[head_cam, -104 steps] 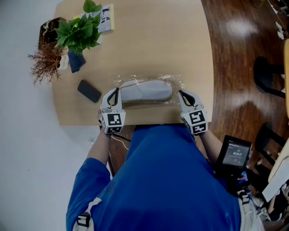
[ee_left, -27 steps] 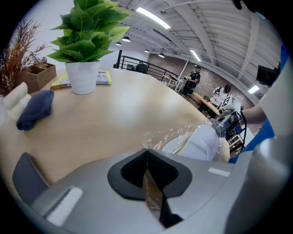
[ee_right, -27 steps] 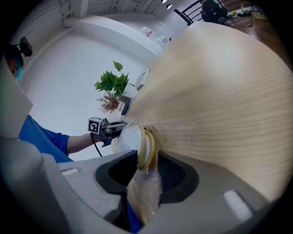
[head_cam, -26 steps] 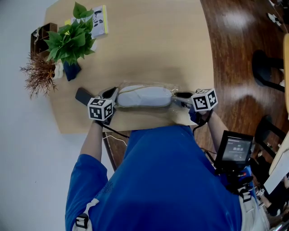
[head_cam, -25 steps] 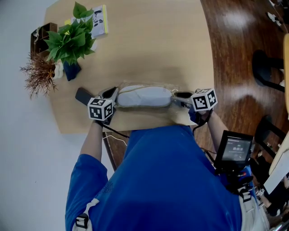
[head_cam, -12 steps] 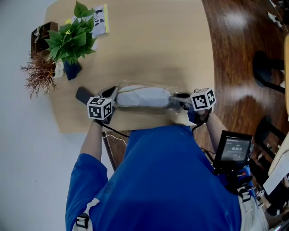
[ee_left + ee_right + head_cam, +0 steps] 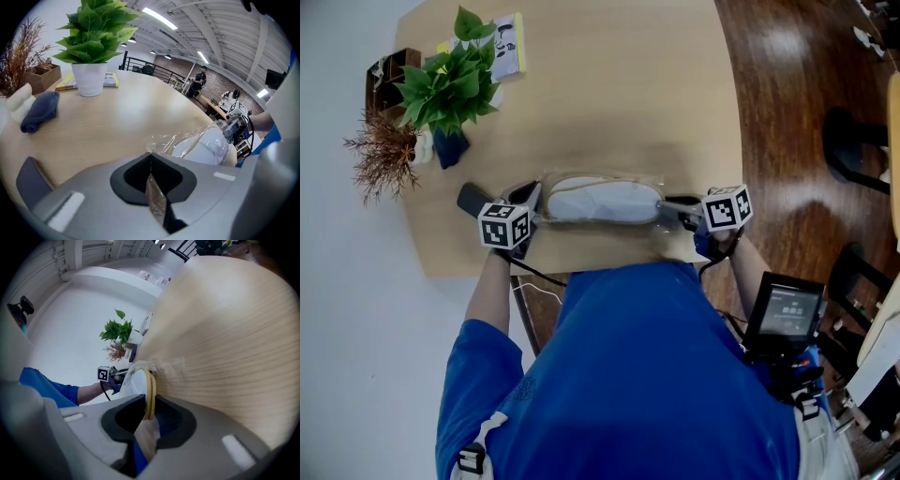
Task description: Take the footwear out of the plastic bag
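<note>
Seen from above, the plastic bag (image 7: 602, 176) with its pale slipper (image 7: 602, 201) lies on the desk (image 7: 609, 84), stretched between the left tongs (image 7: 531, 195) and the right tongs (image 7: 671, 208). The left gripper view shows its tongs pressed together on a strip of bag film (the slipper is just beyond). In the right gripper view the tongs are closing around the bagged slipper's end.
</note>
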